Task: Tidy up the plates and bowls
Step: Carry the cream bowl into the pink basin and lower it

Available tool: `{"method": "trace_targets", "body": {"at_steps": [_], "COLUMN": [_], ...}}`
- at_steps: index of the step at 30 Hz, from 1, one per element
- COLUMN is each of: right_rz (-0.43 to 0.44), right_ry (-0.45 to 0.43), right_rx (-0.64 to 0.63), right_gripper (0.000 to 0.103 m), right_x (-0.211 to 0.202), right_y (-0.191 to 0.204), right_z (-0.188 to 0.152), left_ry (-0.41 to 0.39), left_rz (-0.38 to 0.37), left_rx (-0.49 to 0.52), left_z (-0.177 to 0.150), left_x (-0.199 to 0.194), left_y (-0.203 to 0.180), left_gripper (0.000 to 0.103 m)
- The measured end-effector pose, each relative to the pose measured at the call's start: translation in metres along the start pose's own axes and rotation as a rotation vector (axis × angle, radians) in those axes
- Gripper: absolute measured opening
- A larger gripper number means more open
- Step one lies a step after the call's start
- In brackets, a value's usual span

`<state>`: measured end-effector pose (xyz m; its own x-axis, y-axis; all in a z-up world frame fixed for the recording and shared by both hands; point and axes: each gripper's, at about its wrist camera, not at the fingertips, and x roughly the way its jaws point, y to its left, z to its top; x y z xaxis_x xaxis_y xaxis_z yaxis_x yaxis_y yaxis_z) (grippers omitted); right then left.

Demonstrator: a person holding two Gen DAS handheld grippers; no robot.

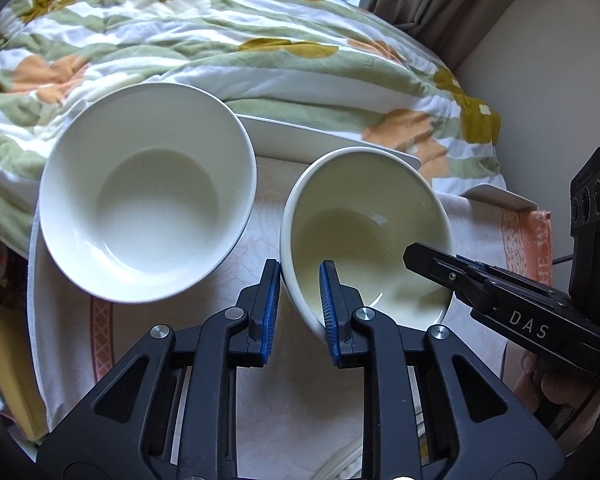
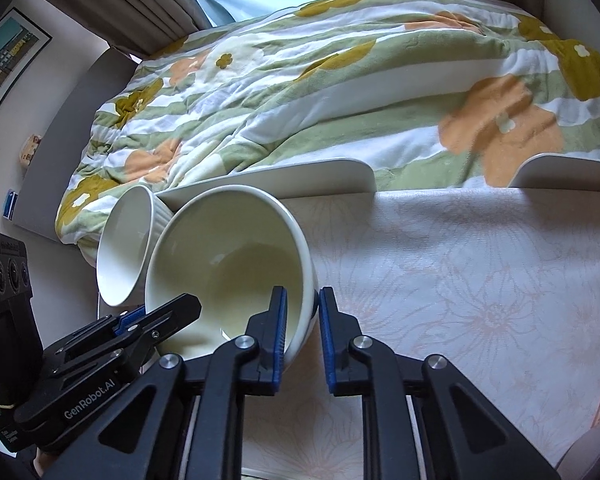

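A cream bowl (image 1: 364, 236) is tilted over the cloth-covered tray. My left gripper (image 1: 299, 276) straddles its left rim, one finger inside and one outside, closed on the wall. My right gripper (image 2: 303, 304) straddles the bowl's (image 2: 228, 264) right rim the same way; it also shows in the left wrist view (image 1: 432, 264). A larger white bowl (image 1: 148, 192) sits tilted to the left; in the right wrist view it (image 2: 126, 248) lies behind the cream bowl.
A white tray (image 2: 324, 178) lined with a pale floral cloth (image 2: 460, 280) lies on a bed with a green, orange and white flowered quilt (image 1: 220, 40). An orange towel edge (image 1: 528, 240) hangs at the right. A wall and curtains stand behind.
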<state>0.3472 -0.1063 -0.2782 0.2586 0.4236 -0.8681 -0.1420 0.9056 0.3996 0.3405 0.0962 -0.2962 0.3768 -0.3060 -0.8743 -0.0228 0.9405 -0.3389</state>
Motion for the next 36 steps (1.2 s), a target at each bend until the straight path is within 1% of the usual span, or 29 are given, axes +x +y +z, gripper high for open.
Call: {"method": "trace_targets", "body": {"at_steps": [5, 9, 14, 18, 21, 26, 31, 36], "right_rz": [0.0, 0.006, 0.011, 0.024, 0.021, 0.031, 0.025, 0.007], "right_ry": [-0.008, -0.029, -0.069, -0.088, -0.109, -0.147, -0.181, -0.21], "right_rx": [0.004, 0.012, 0.027, 0.021, 0.0, 0.002, 0.014, 0.04], "right_gripper": [0.015, 0.015, 0.015, 0.015, 0.015, 0.015, 0.015, 0.015], "right_x": [-0.004, -0.015, -0.042, -0.07, -0.095, -0.138, -0.182, -0.219], "right_y": [0.004, 0.001, -0.009, -0.017, -0.023, -0.045, -0.082, -0.122], "right_z": [-0.003, -0.005, -0.011, -0.016, -0.025, -0.043, -0.063, -0.083], "left_ry": [-0.018, -0.023, -0.037, -0.058, -0.072, -0.096, -0.099, -0.096], "left_rz": [0.021, 0.025, 0.031, 0.036, 0.029, 0.023, -0.009, -0.036], "left_rx": [0.022, 0.045, 0.082, 0.082, 0.078, 0.109, 0.144, 0.209], "left_z": [-0.001, -0.003, -0.01, -0.02, -0.029, -0.05, -0.067, -0.087], "left_x": [-0.007, -0.014, -0.028, -0.047, -0.06, -0.079, -0.086, -0.084], "left_y": [-0.009, -0.018, -0.044, -0.068, -0.09, -0.143, -0.189, -0.242], "left_gripper": [0.018, 0.018, 0.018, 0.018, 0.018, 0.018, 0.018, 0.018]}}
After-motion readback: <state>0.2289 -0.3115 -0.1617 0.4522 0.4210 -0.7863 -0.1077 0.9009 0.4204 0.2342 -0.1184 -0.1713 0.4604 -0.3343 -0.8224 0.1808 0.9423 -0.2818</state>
